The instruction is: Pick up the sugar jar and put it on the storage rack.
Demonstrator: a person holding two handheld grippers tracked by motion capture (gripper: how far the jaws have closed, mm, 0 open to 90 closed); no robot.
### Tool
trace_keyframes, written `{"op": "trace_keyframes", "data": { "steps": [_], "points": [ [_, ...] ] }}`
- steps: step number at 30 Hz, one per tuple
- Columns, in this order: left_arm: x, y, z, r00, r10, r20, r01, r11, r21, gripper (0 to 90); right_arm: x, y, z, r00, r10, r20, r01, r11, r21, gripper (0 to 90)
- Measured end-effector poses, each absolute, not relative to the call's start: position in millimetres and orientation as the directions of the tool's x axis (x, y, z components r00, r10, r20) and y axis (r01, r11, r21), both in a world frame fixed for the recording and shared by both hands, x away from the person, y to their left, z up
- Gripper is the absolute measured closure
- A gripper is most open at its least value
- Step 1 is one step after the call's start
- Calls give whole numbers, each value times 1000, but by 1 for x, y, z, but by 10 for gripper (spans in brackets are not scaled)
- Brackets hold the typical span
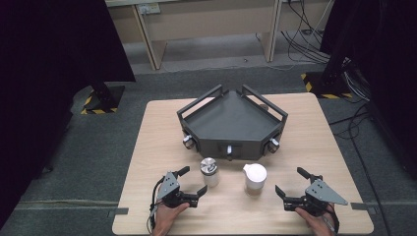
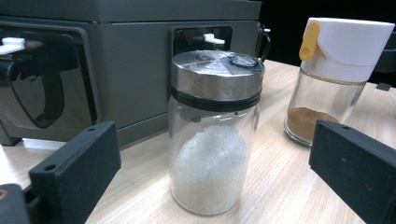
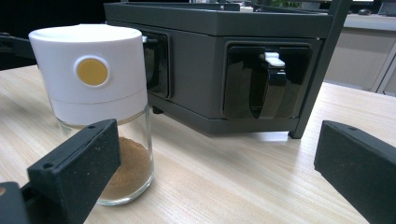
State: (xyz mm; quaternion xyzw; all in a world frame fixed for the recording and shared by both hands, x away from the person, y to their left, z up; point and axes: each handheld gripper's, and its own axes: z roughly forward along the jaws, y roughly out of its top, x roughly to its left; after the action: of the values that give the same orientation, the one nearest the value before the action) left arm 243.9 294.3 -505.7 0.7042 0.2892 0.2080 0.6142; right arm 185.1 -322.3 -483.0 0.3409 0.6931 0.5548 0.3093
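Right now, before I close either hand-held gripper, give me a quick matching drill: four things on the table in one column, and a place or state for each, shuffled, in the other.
Things
1. steel-lidded jar
2. white-capped jar
3. dark grey rack
4. left hand-held gripper

Places or states
A. stands behind both jars on the table
B. holds brown powder at the bottom
C. open, jaws either side of the steel-lidded jar in its own view
D. holds white granules

Pairs: 1-D, 2-B, 3-A, 4-C
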Motion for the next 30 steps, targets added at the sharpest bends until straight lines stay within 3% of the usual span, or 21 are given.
{"op": "trace_keyframes", "data": {
  "steps": [30],
  "points": [
    [257, 282, -496, 762, 646, -55, 152, -95, 984, 15, 186, -323, -484, -576, 816, -47, 133, 150, 980, 9]
  ]
}}
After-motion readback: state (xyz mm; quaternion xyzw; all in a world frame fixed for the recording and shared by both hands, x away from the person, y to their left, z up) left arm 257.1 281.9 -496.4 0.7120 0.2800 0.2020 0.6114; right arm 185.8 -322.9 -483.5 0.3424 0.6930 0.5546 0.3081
